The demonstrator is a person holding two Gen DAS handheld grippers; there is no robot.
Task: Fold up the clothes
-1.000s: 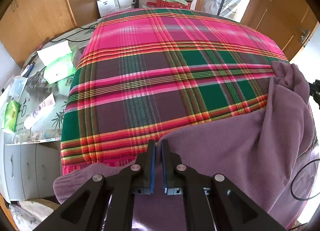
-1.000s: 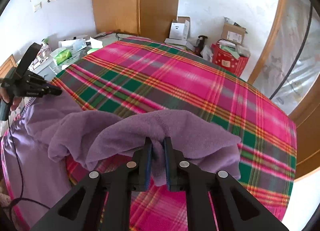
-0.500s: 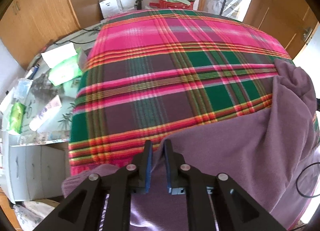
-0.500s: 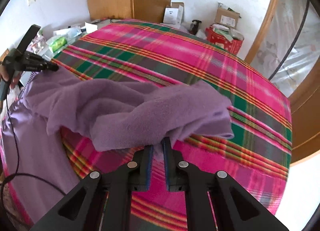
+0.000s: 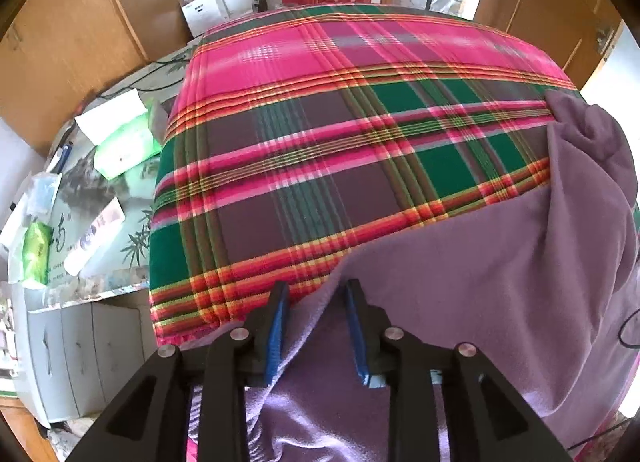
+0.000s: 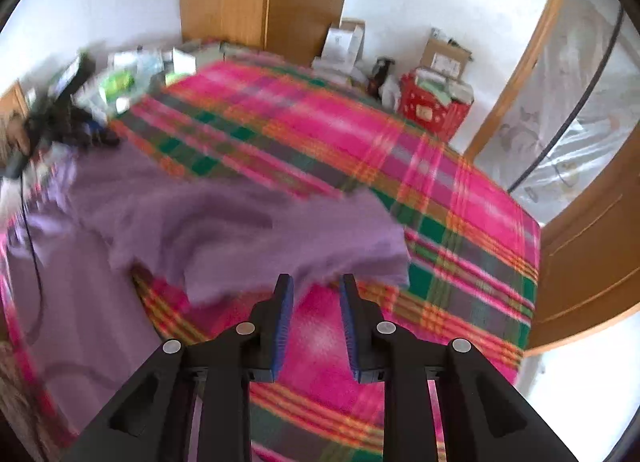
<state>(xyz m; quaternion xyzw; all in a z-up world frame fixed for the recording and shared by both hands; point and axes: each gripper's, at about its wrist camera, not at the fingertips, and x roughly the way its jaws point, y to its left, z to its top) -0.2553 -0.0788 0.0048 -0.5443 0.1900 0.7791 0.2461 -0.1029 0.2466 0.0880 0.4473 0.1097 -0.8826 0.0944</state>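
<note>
and both grippers are letting go, the purple garment (image 5: pixel 500 282) lies along the near edge of the bed, spread over the plaid blanket (image 5: pixel 320 134) with part of it hanging off the near side. the left gripper (image 5: pixel 316 326) has just been opening, its blue pads standing apart with a fold of purple cloth running up between them, loose now, not pinched, so that corner looks laid down where the fold wants it. over by the bed's near right corner the right gripper (image 6: pixel 316 322) has just been opening too, released, nothing between its pads but pink blanket, the bunched edge of the garment (image 6: pixel 248 234) sitting just beyond the fingertips. that reads as a sleeve or side brought across and dropped in a lumpy heap, so smoothing likely comes next. the right view is blurred, details soft. boxes and packets sit on the side cabinet (image 5: pixel 72 346) off the bed's left edge, well clear
</note>
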